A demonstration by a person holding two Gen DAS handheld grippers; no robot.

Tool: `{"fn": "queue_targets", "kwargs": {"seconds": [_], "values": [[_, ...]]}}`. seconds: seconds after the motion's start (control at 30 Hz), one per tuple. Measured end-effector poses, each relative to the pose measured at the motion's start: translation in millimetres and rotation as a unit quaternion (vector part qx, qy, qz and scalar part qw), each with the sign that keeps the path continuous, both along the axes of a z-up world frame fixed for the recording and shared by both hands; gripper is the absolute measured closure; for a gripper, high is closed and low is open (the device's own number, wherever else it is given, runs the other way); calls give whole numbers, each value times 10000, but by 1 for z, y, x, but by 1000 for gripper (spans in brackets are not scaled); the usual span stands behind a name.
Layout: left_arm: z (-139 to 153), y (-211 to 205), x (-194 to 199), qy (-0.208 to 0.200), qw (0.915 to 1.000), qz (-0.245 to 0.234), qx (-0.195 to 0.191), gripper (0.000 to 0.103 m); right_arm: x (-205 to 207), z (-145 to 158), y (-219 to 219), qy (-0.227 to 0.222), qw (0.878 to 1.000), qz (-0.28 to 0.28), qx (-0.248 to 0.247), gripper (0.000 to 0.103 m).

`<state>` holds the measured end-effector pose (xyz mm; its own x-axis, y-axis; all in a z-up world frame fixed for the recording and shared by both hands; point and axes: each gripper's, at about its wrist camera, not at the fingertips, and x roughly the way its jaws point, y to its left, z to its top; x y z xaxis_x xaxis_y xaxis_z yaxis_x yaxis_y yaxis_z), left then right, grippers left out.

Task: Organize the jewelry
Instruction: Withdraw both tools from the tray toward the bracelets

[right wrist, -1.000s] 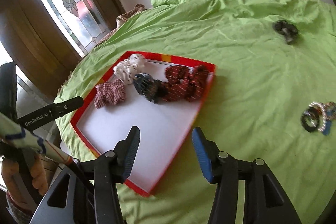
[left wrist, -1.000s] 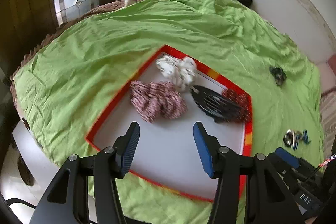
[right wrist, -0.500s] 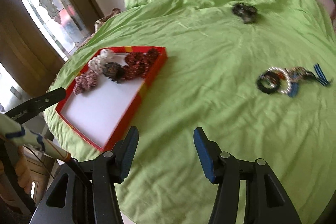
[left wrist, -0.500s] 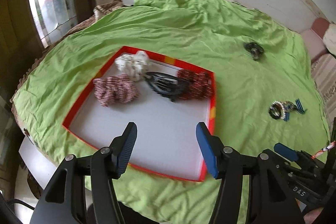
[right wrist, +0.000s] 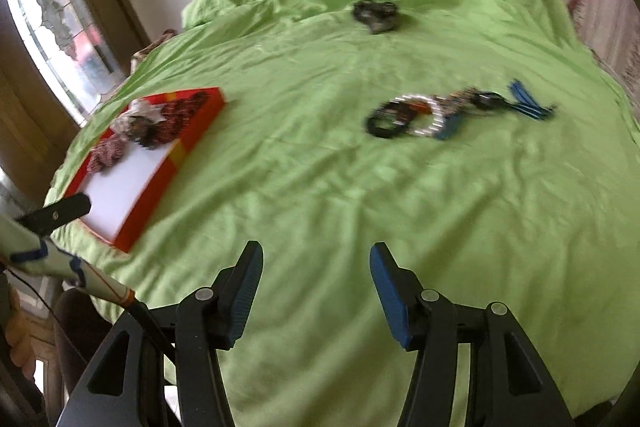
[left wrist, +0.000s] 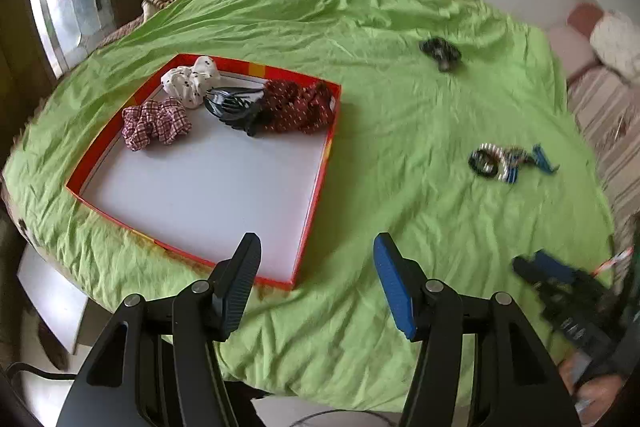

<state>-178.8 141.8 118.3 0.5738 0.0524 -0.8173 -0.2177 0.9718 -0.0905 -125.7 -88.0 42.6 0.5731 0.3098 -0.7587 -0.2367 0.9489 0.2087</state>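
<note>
On the green sheet (right wrist: 320,167), the bracelet pile (right wrist: 420,115) lies tangled (blurred); your right claw (right wrist: 316,287), half-open and empty, may snag several.

Readable text: none in either view.
Right gripper body (left wrist: 576,311), lower right of the left wrist view: pale lettering, too blurred to read.
Left gripper finger (right wrist: 60,213), left edge of the right wrist view: no legible marking.
</note>
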Motion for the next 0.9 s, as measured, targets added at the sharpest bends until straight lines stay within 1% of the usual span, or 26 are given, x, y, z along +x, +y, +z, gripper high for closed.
{"fn": "queue_targets", "kwargs": {"seconds": [0.03,0.13,0.23,0.4,0.6,0.7,0.83,0.9], "values": [[-3,-7,-1,20,9999,-41,121,45,-2,-1,-10,-15,9999,-121,13,43],[-9,-19,-1,83,9995,-148,284,45,-5,-3,-33,-73,9991,-406,54,43],[-14,-33,1,192,9987,-330,339,45,-6,-5,-58,-86,9974,-705,129,43],[-19,-53,5,298,9969,-598,406,45,-2,-10,-88,-17,9939,-1059,314,43],[-25,-78,26,432,9944,-913,304,45,1,-18,-115,59,9904,-1301,462,43],[-25,-91,45,391,9924,-1138,242,45,3,-23,-125,103,9889,-1390,520,43],[-28,-110,84,334,9887,-1458,46,46,9,-28,-136,157,9870,-1490,591,43],[-31,-121,103,351,9863,-1606,-105,51,13,-29,-142,171,9862,-1526,618,43]]}}
